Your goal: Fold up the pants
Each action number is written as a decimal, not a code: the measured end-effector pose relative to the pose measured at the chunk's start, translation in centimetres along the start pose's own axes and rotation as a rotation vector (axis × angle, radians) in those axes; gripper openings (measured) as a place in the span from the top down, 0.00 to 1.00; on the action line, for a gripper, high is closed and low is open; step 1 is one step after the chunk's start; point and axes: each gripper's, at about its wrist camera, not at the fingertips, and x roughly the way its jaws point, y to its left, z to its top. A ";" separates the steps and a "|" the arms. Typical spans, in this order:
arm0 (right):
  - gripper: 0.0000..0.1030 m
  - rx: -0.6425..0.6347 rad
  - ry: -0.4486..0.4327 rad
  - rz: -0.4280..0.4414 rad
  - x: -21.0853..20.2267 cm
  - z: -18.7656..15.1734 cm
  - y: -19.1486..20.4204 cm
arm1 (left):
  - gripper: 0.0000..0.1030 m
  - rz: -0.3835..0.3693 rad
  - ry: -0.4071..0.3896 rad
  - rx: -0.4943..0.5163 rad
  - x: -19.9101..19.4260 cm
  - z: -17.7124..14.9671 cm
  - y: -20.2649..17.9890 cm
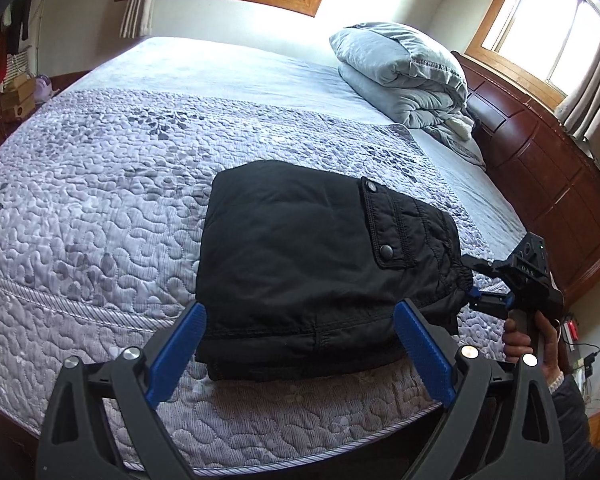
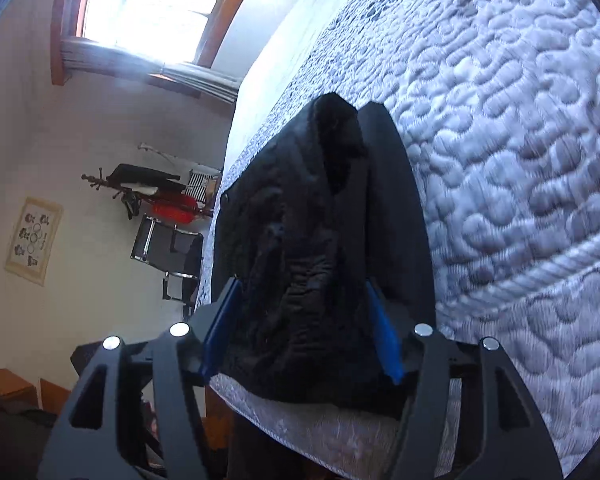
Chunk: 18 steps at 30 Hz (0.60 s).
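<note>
left wrist view: the black pants (image 1: 320,264) lie folded into a thick square packet on the quilted bedspread (image 1: 100,184), close to the near edge of the bed, pocket flap and snaps facing up. the left gripper (image 1: 300,344) has its blue fingers spread wide, one at each near corner of the packet, gripping nothing; that looks like a stance for squaring or steadying the bundle, not for lifting it. at the right end of the packet the right gripper (image 1: 474,286) reaches in sideways at the elastic waistband, probably to keep the layers from springing apart. a folded grey blanket (image 1: 404,76) sits well apart near the headboard.

right wrist view: the camera is rolled on its side. the right gripper (image 2: 302,328) straddles the bunched waistband end of the pants (image 2: 300,240), a blue finger on each side; whether it truly pinches the cloth i cannot tell. the fold looks nearly finished
</note>
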 end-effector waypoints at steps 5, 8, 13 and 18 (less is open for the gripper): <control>0.56 -0.032 0.010 -0.053 0.5 -1.0 0.2 | 0.06 0.010 -0.006 0.010 -0.3 0.2 -0.4; 0.70 -0.023 0.001 -0.054 0.4 -1.1 0.2 | 0.06 0.015 -0.008 0.017 -0.4 0.2 -0.7; 0.81 -0.069 -0.042 -0.079 -0.8 0.4 1.4 | 0.05 0.017 -0.002 0.011 -0.3 0.0 -0.7; 0.82 -0.065 -0.031 -0.125 -0.7 1.7 1.7 | 0.05 0.019 0.014 -0.003 0.1 -0.1 -0.2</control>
